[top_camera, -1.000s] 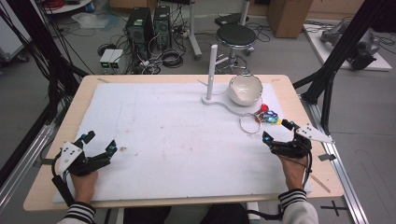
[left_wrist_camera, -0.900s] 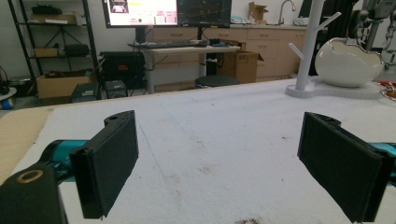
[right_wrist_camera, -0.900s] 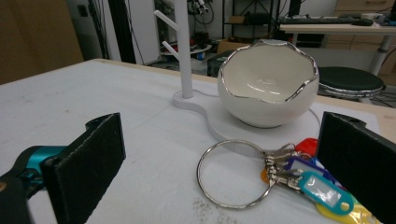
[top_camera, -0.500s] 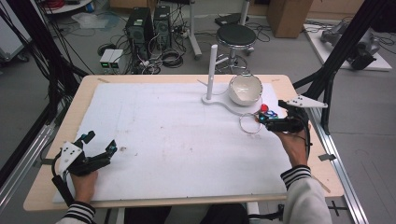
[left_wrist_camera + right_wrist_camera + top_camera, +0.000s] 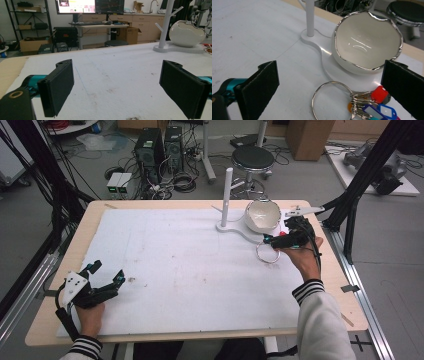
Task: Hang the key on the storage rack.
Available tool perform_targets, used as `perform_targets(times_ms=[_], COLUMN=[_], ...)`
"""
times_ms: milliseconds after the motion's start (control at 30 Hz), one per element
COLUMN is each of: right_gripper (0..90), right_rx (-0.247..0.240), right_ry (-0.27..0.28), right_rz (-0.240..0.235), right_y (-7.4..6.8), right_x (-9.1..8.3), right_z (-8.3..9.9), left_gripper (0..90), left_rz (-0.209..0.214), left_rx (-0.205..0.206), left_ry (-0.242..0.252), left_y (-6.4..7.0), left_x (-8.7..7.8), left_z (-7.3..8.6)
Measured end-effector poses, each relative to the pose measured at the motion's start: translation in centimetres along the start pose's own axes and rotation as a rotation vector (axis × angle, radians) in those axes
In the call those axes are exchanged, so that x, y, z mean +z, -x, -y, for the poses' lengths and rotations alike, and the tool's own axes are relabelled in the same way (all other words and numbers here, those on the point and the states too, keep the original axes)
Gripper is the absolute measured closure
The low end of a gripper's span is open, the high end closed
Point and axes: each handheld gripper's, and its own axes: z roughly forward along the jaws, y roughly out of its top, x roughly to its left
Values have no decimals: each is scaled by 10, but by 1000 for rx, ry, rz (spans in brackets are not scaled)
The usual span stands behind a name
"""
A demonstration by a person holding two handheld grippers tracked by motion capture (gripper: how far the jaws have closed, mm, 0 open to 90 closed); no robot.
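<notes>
A bunch of keys [image 5: 362, 105] on a large metal ring [image 5: 331, 100] is seen lying flat on the white mat [image 5: 190, 265] that covers the bench [image 5: 95, 215], toward its far right side, just in front of the white bowl [image 5: 367, 42]. The bowl is carried on a flat white base [image 5: 329, 62], from which a white post [image 5: 226, 195] rises upright just beside it. In the right gripper view, the ring is turned toward the open mat, while the coloured tags, red [image 5: 379, 94], blue and orange, are bunched at the other end; the long axis of the bunch thus runs roughly along the front of the base. The right gripper [image 5: 286, 239] is held low over the keys with its jaws spread wide to either side of them, nothing being grasped. The bowl and base stand close behind the keys. The left gripper [image 5: 102, 280] is rested near the bench's near left corner, well apart, its jaws likewise released and empty.
</notes>
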Motion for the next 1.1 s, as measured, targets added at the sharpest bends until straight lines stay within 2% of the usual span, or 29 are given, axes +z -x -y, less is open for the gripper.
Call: perform_targets(times_ms=[67, 100, 133, 267, 300, 367, 433, 467, 500, 567, 600, 800, 933, 1067, 1100], right_gripper=[11, 11, 11, 11, 11, 11, 11, 11, 11, 11, 11, 11, 12, 11, 12], right_rx=[-6, -6, -7, 1, 12, 15, 16, 16, 30, 26, 23, 20, 45, 47, 52], right_ry=[-44, -44, -94, -134, -169, -185, -230, -230, -270, -286, -319, -372, -434, -455, -477], right_rz=[-3, -3, 3, 1, 6, 2, -12, -12, -17, -13, -5, -10, -7, 8, 19], right_y=[-1, -1, -2, -3, -4, -4, -4, -4, -4, -4, -5, -6, -6, -7, -6], right_x=[6, 6, 13, 21, 28, 30, 39, 39, 45, 47, 52, 63, 73, 79, 82], right_z=[-5, -5, -9, -12, -13, -13, -12, -12, -10, -10, -8, -6, -3, -2, -1], left_gripper=[127, 127, 127, 127, 127, 128, 128, 128, 127, 127, 127, 128, 128, 127, 128], left_rz=[0, 1, 1, 1, 1, 2, 1, 1, 1, 0, 0, 2, 2, 2, 2], left_rx=[2, 2, 0, 0, 0, 0, 0, 0, 0, 0, 1, 6, 6, 6, 7], left_ry=[0, -1, 0, 0, 0, 0, 0, 0, 0, 0, 0, 1, 2, 2, 2], left_y=[0, 0, 0, 0, 0, 0, 0, 0, 0, 0, 0, 0, 0, 0, 0], left_x=[0, 0, 0, 0, 0, 0, 0, 0, 0, 0, 0, 0, 0, 0, 0], left_z=[0, 0, 0, 0, 0, 0, 0, 0, 0, 0, 0, 0, 0, 0, 0])
